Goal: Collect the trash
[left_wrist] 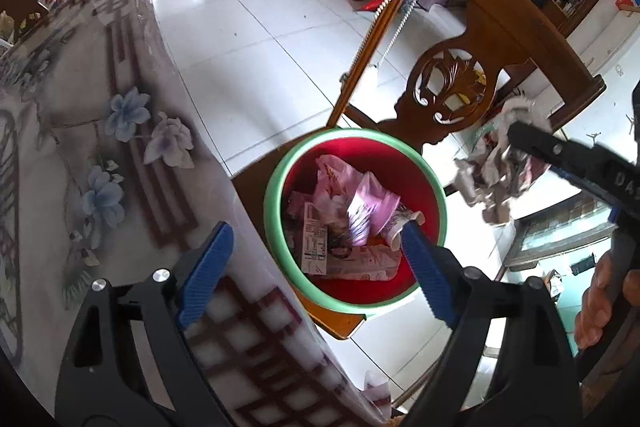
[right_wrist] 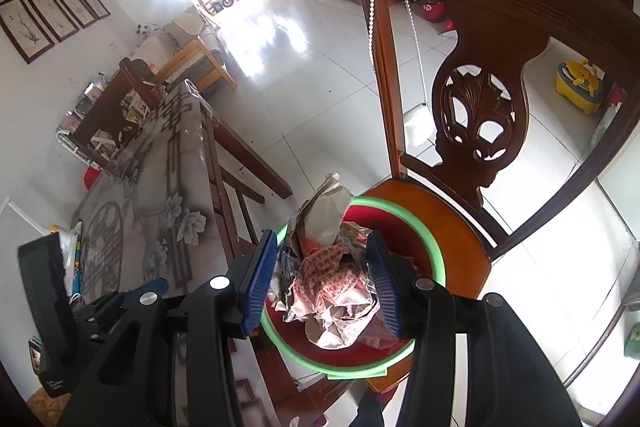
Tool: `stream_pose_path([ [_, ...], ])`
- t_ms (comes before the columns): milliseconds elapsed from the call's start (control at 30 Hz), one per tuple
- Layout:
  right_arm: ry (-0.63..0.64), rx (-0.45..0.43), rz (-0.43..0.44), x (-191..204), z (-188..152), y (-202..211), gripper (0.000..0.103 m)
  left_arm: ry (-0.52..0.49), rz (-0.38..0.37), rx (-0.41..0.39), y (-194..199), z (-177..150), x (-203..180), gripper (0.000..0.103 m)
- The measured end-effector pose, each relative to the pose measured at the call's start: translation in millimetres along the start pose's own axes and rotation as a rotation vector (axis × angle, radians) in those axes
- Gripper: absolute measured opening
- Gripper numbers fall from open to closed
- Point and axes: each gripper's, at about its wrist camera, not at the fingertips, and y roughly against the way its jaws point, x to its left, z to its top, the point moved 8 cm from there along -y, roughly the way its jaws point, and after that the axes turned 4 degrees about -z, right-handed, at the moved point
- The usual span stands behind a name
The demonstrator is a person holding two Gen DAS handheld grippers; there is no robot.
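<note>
bin: my red bin with the green rim [left_wrist: 276, 183] sits on the wooden chair seat [left_wrist: 256, 187], centre of the left view; already got pink wrappers [left_wrist: 356, 195] and a printed label scrap [left_wrist: 314, 243] piled inside
trash: crumpled paper wad [right_wrist: 332, 279] is pinched in my right gripper [right_wrist: 326, 279], lower centre of the right view, hanging right over the bin's mouth; in the left view it shows at the right edge, off to the side of the rim
left claw: left gripper [left_wrist: 316, 267] is spread wide with nothing in it; one blue pad [left_wrist: 208, 267] over the table edge, the other over the bin
edges: bin is tucked just beside the table edge, chair back [right_wrist: 476, 123] rising behind it
surface: floral tablecloth [left_wrist: 120, 131] along the left; glossy white tile floor [left_wrist: 240, 19] stretching to the upper part of both views
</note>
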Motion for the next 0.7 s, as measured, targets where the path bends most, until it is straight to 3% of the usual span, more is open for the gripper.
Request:
stream_pose_path([
  [200, 0.033, 0.033, -0.025, 13.5, -12.6, -13.8, 0.048, -0.021, 0.061, -0.125, 36.0, 10.3, 12.5, 0.097],
  [267, 0.048, 0.052, -0.045, 17.0, -18.6, -23.6, 0.053, -0.023, 0.074, -0.147, 46.3, 11.0, 18.4, 0.097],
  [333, 0.052, 0.062, -0.066, 18.3, -23.0, -30.3, 0.07, -0.022, 0.086, -0.173, 57.1, 11.4, 25.6, 0.097],
  [400, 0.052, 0.055, -0.088, 20.6, -26.6, -32.3, 0.078, -0.029, 0.112, -0.219, 70.4, 12.0, 33.2, 0.097],
  [467, 0.067, 0.037, -0.118, 26.3, -28.5, -29.8, 0.085, -0.047, 0.15, -0.296, 91.8, 15.5, 42.3, 0.098],
  [567, 0.108, -0.009, -0.15, 43.1, -29.8, -21.0, 0.087, -0.06, 0.208, -0.412, 128.4, 19.2, 58.6, 0.098],
  [700, 0.148, -0.17, -0.115, 87.1, -27.0, 13.2, 0.087, -0.046, 0.193, -0.513, 174.8, 18.9, 80.8, 0.098],
])
